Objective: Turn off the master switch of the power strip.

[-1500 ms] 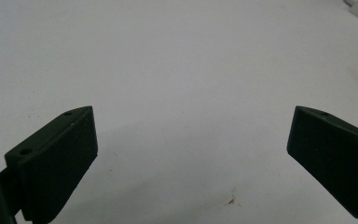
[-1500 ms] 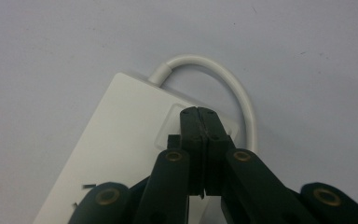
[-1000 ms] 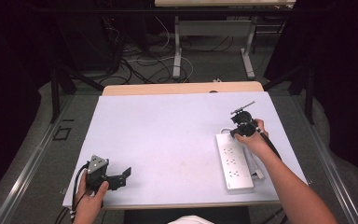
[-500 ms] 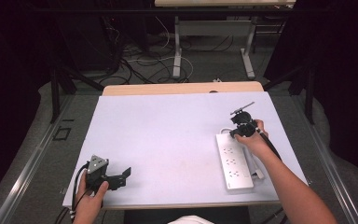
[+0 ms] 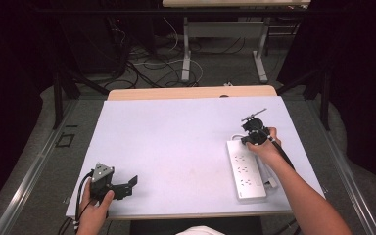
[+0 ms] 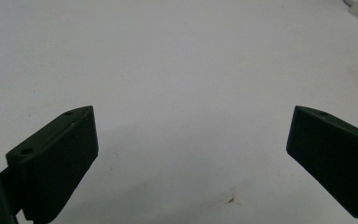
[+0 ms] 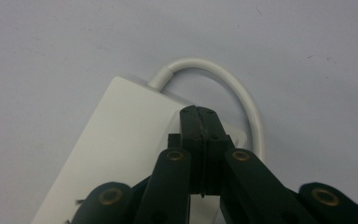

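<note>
A white power strip (image 5: 245, 171) lies flat at the table's right side, its white cable (image 7: 223, 74) looping out of the far end. My right gripper (image 5: 253, 133) points down at that far end. In the right gripper view the right gripper (image 7: 199, 114) is shut, jaws pressed together with nothing between them, the tips over the power strip (image 7: 121, 135) near where the cable leaves it. My left gripper (image 5: 129, 185) rests near the front left edge. In its own view the left gripper (image 6: 191, 135) stands wide open over bare tabletop.
The pale lilac table (image 5: 176, 137) has a wooden strip (image 5: 191, 93) along its far edge. Beyond it are metal desk legs and cables on the floor (image 5: 186, 63). Dark curtains stand on both sides.
</note>
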The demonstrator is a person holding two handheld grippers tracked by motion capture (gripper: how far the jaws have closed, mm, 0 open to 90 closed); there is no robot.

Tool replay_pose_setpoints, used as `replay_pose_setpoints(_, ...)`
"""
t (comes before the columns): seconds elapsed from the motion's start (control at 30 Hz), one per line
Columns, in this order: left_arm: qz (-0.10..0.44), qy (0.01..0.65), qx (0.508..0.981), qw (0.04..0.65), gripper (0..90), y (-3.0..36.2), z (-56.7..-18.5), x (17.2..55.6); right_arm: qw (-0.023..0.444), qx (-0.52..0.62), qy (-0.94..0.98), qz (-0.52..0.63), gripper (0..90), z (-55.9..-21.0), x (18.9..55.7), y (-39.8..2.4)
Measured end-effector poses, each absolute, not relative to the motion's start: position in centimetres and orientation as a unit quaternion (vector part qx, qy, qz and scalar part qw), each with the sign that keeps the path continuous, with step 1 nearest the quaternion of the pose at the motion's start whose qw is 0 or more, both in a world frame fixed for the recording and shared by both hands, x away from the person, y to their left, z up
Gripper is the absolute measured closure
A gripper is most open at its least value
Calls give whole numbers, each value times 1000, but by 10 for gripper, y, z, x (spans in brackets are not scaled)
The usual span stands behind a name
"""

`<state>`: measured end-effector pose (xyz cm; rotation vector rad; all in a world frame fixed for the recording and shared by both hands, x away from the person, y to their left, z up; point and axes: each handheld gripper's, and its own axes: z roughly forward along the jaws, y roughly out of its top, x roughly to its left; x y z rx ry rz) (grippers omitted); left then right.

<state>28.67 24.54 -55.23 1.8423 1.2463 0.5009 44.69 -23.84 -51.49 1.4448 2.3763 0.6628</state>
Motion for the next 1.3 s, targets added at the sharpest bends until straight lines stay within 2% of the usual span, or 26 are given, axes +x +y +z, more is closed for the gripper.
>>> replay_pose_setpoints(0.23,198,500,733,418,20,245,-553,287,126,517,811,243,884,-512,450,-242)
replay_pose_setpoints(0.9,197,499,733,418,22,245,-552,287,129,519,808,248,836,-510,448,-244)
replay_pose_setpoints(1.07,199,499,733,417,22,245,-553,287,122,523,804,256,744,-509,448,-246)
replay_pose_setpoints(1.3,200,498,734,417,23,245,-553,288,112,528,800,262,562,-509,447,-245)
